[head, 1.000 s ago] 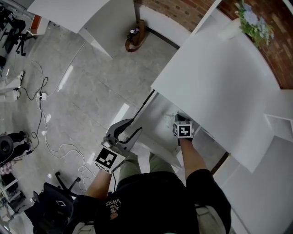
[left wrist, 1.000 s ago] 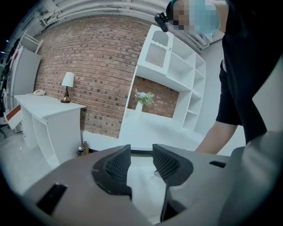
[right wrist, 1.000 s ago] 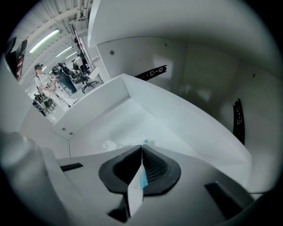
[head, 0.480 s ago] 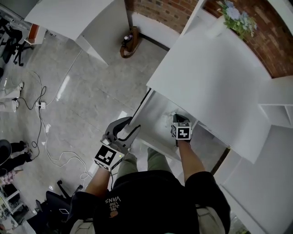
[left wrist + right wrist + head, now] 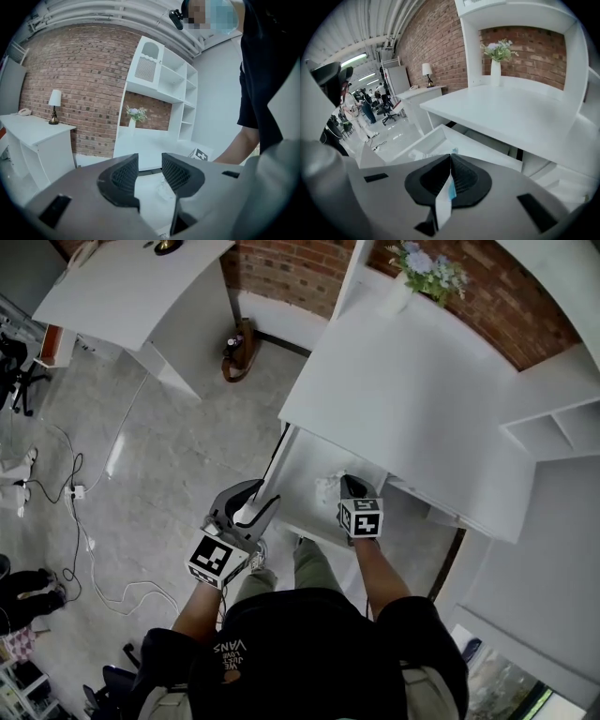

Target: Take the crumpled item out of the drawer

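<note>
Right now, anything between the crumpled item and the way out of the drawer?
Nothing visible on the open side. The right gripper is shut on the crumpled item at the open drawer. The desk top edge sits close behind it, so pulling out toward the person looks clear.

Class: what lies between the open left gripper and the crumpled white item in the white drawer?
Nothing but bare floor of the white drawer, as the head view shows, from left gripper to crumpled white item.
</note>
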The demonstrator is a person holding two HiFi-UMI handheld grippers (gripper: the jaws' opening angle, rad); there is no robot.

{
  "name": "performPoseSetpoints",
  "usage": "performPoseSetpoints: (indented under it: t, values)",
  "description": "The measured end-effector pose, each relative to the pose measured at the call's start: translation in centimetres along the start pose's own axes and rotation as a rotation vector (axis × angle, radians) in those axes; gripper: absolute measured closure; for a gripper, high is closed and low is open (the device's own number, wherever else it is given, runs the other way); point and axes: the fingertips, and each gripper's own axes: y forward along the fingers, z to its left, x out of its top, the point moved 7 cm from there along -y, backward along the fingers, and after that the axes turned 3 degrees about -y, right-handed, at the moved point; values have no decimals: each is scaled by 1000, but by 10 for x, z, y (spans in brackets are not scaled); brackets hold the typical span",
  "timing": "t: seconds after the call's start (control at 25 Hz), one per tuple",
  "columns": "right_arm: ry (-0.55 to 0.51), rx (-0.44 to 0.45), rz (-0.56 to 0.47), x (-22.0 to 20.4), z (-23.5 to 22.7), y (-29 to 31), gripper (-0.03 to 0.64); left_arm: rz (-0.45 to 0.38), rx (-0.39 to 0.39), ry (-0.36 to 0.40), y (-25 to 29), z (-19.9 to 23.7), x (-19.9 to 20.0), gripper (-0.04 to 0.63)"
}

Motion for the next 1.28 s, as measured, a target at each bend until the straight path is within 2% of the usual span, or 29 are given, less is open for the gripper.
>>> performPoseSetpoints:
  t: [0.28, 0.76, 1.0, 1.28]
  values:
    - [47, -33, -139, 19, 20, -57, 612, -31, -13, 27, -19, -6, 10, 460]
    - [64, -87, -405, 45, 78, -159, 612, -47, -68, 90, -64, -17, 7, 463]
    - [52, -116, -533, 60, 105, -211, 612, -70, -89, 124, -83, -21, 11, 498]
    - [58, -150, -633, 67, 119, -258, 612, -84, -116, 150, -97, -26, 16, 550]
